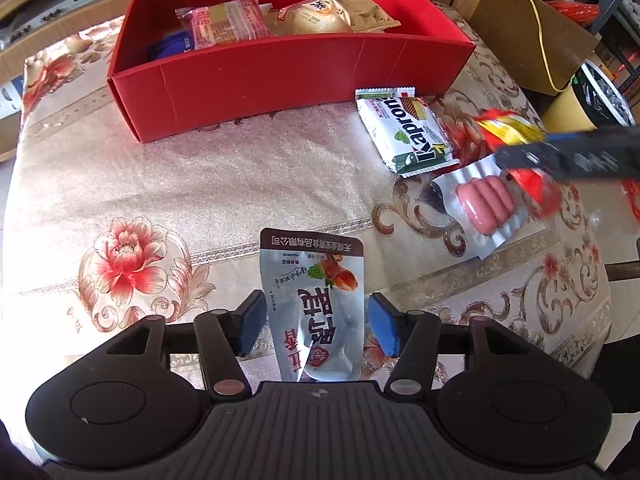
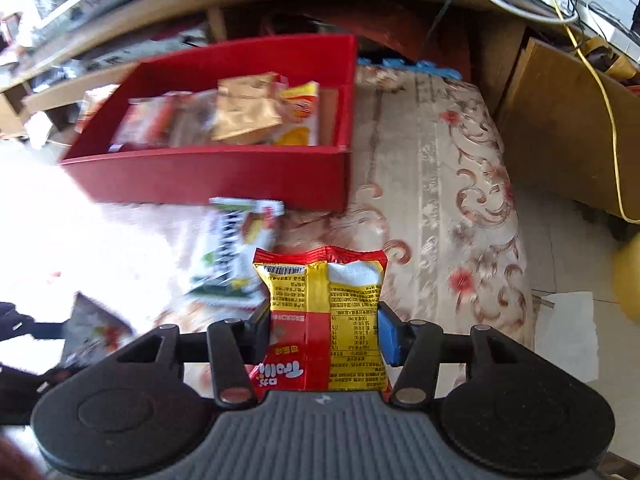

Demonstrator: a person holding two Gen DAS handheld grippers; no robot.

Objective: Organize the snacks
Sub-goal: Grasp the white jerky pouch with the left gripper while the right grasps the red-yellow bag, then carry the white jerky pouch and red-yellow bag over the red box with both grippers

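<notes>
A white pouch (image 1: 316, 300) with red print lies on the flowered tablecloth between the pads of my left gripper (image 1: 316, 322). The pads flank its edges, with a thin gap at the right pad. My right gripper (image 2: 324, 332) is shut on a red and yellow gummy packet (image 2: 320, 300), held above the cloth. The left wrist view shows that gripper (image 1: 520, 156) blurred at the right, over a sausage pack (image 1: 480, 204). A green and white wafer pack (image 1: 408, 132) lies by the red box (image 1: 280, 80), which holds several snack packs.
Cardboard boxes (image 1: 520, 40) and a yellow cable (image 2: 600, 100) stand beyond the table's right edge. A sheet of white paper (image 2: 568, 336) lies on the tiled floor. The red box (image 2: 208, 176) sits at the far side of the tablecloth (image 1: 200, 184).
</notes>
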